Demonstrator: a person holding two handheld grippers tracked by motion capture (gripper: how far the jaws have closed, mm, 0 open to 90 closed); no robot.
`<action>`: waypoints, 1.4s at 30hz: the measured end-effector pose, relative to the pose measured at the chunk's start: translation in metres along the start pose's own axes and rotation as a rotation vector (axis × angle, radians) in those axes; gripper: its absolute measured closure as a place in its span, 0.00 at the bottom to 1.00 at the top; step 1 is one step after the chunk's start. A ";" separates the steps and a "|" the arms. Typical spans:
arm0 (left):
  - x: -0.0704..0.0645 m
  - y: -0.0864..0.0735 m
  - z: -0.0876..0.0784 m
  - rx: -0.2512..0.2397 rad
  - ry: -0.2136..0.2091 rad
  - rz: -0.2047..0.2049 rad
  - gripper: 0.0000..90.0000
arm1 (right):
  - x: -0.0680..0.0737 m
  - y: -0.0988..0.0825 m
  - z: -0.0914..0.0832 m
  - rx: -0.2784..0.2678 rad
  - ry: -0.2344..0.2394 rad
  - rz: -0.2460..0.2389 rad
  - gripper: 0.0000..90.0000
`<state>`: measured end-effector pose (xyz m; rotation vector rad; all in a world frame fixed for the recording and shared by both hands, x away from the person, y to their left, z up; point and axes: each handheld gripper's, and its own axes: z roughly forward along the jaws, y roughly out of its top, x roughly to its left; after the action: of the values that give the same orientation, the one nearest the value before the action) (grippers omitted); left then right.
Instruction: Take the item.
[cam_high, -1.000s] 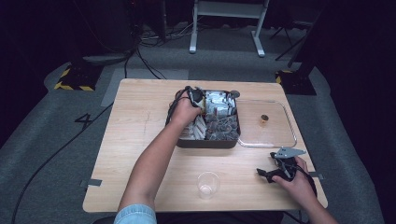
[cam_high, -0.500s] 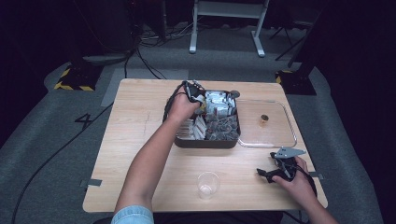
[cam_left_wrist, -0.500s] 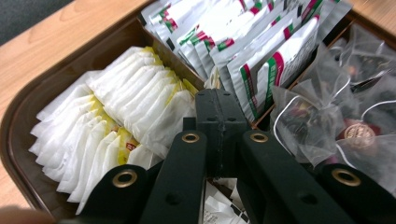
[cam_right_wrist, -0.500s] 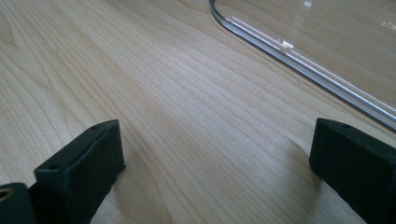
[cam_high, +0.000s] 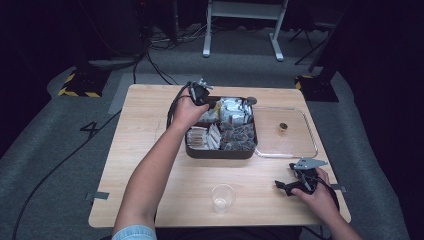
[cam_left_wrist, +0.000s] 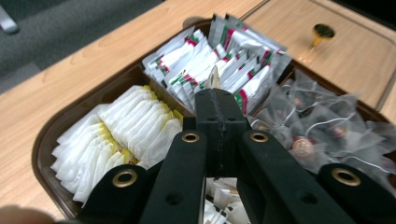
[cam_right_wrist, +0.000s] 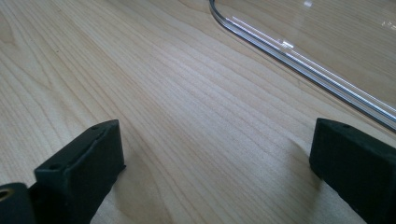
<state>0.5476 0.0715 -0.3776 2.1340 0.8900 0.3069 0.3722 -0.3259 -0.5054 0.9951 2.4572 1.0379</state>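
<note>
Left to right on the table (cam_high: 150, 150): we see the left gripper (cam_left_wrist: 214, 86) clamped on one sachet (cam_left_wrist: 213, 78), no lettering legible, above one brown tray (cam_high: 220, 152); one clear cup (cam_high: 222, 198); one clear lid (cam_high: 287, 135); the right gripper (cam_high: 286, 186), jaws apart.

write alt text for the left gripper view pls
The left gripper's black jaws are shut on a thin yellowish tea packet, held above a dark brown compartment tray of white tea bags, red-and-green-striped sachets and clear mesh pouches on a light wooden table.
</note>
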 end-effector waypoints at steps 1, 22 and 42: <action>-0.001 0.001 -0.005 -0.006 -0.004 0.009 1.00 | 0.000 0.000 0.000 0.000 0.000 0.000 0.03; -0.041 -0.014 -0.076 -0.149 -0.128 0.134 1.00 | 0.000 -0.001 -0.001 -0.004 0.008 -0.011 0.05; -0.100 -0.043 -0.132 -0.225 -0.231 0.244 1.00 | 0.000 -0.002 -0.002 -0.004 0.007 -0.012 0.05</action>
<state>0.3903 0.0979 -0.3149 2.0174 0.4415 0.2623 0.3707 -0.3275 -0.5055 0.9759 2.4629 1.0444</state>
